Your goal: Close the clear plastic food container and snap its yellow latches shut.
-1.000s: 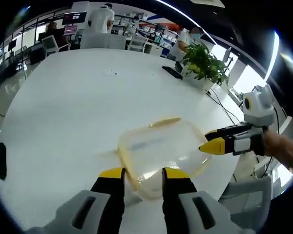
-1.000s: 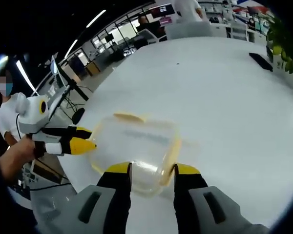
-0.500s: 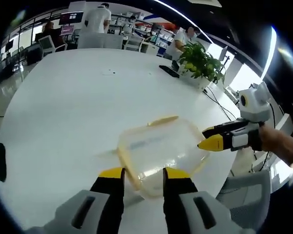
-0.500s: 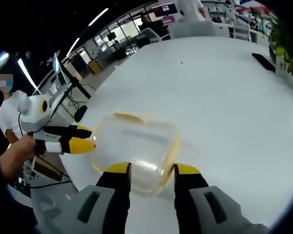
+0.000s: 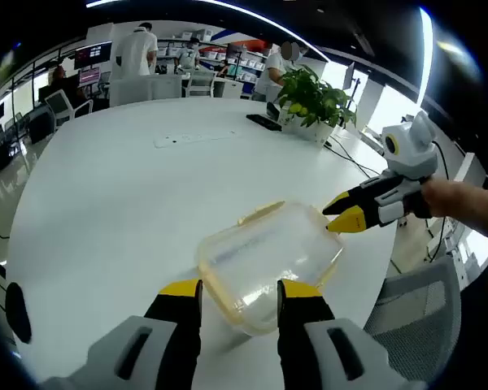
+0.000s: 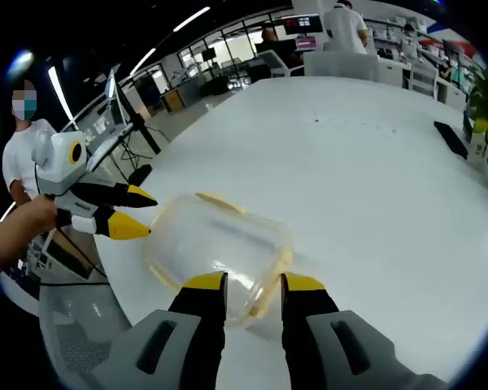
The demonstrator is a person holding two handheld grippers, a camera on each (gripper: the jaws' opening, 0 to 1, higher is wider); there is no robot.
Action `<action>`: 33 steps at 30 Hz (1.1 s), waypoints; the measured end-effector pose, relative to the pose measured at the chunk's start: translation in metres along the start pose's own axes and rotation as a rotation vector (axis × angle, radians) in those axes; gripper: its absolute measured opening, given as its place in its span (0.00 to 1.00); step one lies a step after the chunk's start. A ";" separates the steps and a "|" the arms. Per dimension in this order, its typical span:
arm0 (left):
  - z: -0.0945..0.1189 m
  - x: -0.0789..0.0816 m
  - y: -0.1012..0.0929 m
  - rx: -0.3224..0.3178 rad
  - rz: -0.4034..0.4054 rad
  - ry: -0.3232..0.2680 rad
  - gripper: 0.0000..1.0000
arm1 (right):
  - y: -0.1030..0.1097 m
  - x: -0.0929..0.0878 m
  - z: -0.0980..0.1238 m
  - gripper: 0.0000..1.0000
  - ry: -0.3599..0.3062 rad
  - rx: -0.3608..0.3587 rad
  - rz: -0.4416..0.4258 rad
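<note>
While the big white table point(image 5: 106, 187) is spreading out ahead of both grippers, the clear food container point(image 5: 268, 260) is sitting on it near the edge, straight in front of the left gripper point(image 5: 238, 286) and just past its yellow tips. Its lid is lying on top, yellow trim running around the rim. One yellow latch point(image 5: 260, 213) is sticking out flat on the side away from the left gripper. Left jaws are standing parted with a gap, nothing between them, tips right at the container's near edge; contact is unclear.

Seen from the right gripper view, the container point(image 6: 215, 248) is lying just beyond the right gripper point(image 6: 254, 283), whose jaws are also parted and empty, tips at the rim. Across the container, the left gripper point(image 6: 134, 213) is coming in from the left, jaws apart, held by a hand point(image 6: 16, 227). Seen from the left gripper view, the right gripper point(image 5: 342, 213) is pointing at the container's corner, tips just beside it.

A potted plant point(image 5: 309, 101) is standing farther along the table, with a dark flat thing point(image 5: 264, 122) beside it.
</note>
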State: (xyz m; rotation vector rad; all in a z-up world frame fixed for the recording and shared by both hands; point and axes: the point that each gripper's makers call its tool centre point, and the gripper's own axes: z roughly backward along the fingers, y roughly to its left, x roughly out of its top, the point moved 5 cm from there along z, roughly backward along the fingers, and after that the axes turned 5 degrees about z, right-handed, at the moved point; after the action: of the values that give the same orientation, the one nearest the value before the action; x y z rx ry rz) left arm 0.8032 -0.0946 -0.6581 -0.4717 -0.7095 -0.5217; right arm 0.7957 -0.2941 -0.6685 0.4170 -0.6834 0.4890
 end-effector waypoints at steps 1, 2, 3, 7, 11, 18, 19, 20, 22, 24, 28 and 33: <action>0.000 0.001 -0.001 -0.009 -0.019 -0.004 0.30 | 0.000 0.001 0.000 0.20 0.000 0.007 0.008; 0.000 0.003 -0.002 -0.017 -0.035 -0.009 0.29 | 0.000 0.002 0.000 0.19 0.001 0.016 0.033; 0.001 0.004 -0.004 -0.030 -0.053 -0.012 0.28 | 0.000 0.003 0.000 0.18 0.001 0.022 0.058; -0.001 0.008 -0.009 -0.076 -0.118 -0.018 0.24 | 0.001 0.006 -0.001 0.11 0.017 0.040 0.137; -0.004 0.011 -0.015 -0.104 -0.177 -0.006 0.22 | 0.002 0.012 -0.003 0.09 0.022 0.077 0.179; -0.012 0.013 -0.024 -0.148 -0.318 0.031 0.18 | 0.010 0.026 -0.007 0.00 0.013 0.162 0.259; -0.014 0.013 -0.025 -0.152 -0.337 0.039 0.17 | 0.010 0.027 -0.009 0.00 0.017 0.171 0.275; -0.016 0.013 -0.027 -0.161 -0.350 0.045 0.16 | 0.011 0.028 -0.010 0.00 0.024 0.178 0.292; -0.018 0.014 -0.029 -0.173 -0.361 0.052 0.16 | 0.012 0.030 -0.013 0.00 0.027 0.200 0.322; -0.019 0.015 -0.032 -0.196 -0.383 0.056 0.16 | 0.015 0.031 -0.015 0.00 0.035 0.226 0.364; -0.022 0.016 -0.039 -0.231 -0.436 0.061 0.16 | 0.019 0.033 -0.019 0.00 0.048 0.260 0.436; -0.025 0.020 -0.044 -0.261 -0.478 0.065 0.15 | 0.024 0.037 -0.025 0.00 0.055 0.293 0.491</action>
State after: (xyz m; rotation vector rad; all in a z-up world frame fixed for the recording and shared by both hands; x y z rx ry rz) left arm 0.8021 -0.1489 -0.6500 -0.5266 -0.6957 -1.0832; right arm 0.8200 -0.2511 -0.6559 0.5094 -0.6618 1.0708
